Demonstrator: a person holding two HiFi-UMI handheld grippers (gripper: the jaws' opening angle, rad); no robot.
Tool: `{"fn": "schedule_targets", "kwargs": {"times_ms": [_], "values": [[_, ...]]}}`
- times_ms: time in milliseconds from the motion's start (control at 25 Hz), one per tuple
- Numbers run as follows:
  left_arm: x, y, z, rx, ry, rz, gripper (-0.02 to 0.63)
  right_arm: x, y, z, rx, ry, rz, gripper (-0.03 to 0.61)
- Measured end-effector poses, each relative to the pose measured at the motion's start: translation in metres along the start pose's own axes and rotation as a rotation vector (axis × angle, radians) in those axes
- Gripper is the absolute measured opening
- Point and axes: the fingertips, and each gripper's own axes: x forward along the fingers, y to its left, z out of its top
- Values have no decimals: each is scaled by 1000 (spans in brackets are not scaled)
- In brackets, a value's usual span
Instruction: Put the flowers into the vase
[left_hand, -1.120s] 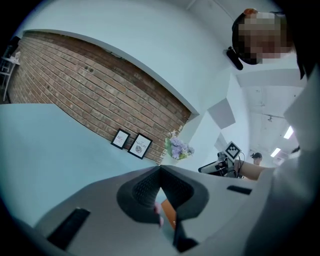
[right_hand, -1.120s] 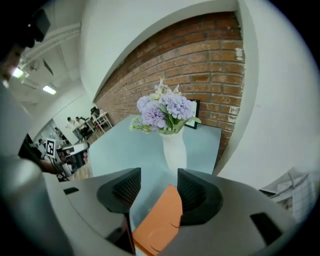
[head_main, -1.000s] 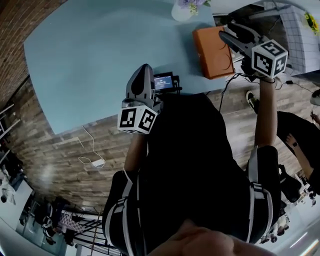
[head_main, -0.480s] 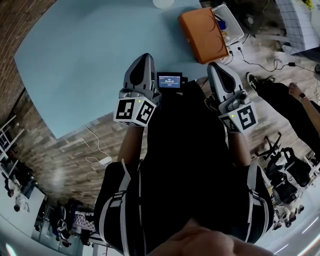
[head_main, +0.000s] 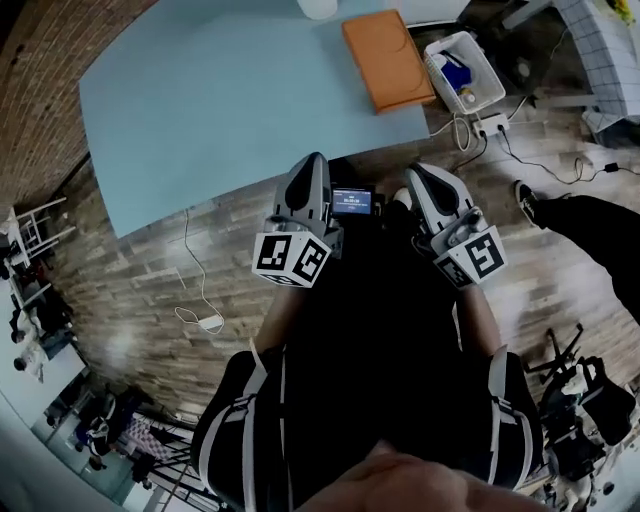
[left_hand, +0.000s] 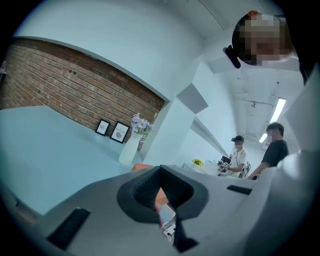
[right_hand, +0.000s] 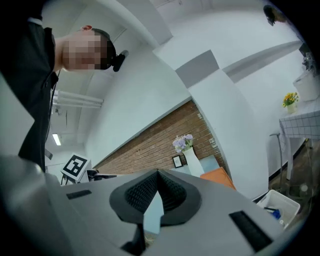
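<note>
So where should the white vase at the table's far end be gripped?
Probably around the upper body of the vase, where it narrows, coming level from the open table side. It stands upright and flowers fill its mouth, so from above looks blocked.

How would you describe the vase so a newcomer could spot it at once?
Start from the large light-blue table; at its far end, before the brick wall, stands the vase. It is tall, slim and white, with purple flowers in it, unlike the two small framed pictures beside it and the flat orange pad nearby.
</note>
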Motion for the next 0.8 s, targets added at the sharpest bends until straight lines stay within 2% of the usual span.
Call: {"fn": "schedule_targets", "kwargs": {"times_ms": [160,280,360,440,520,640,800], "values": [[-58,-44,-31,5,0,38,29,-43,37,-18,41,29,105,18],[-85,-58,-27,30,-34,42,29,-50,68,-23,35,29,190,18],[-98,-63,-21,18,-69,32,29,-54,86,-23,55,14,211,18],[-113,-67,-13,12,-96,8,29,-57,105,-27,56,10,206,18],[-129,-65,-9,0,-109,-16,29,-59,121,-37,12,40,188,18],[-154,-49,-7,-14,-127,-34,29,-59,146,-47,-21,68,159,18],[-185,-33,-17,-5,-134,-55,29,-85,177,-58,-31,89,110,18]]}}
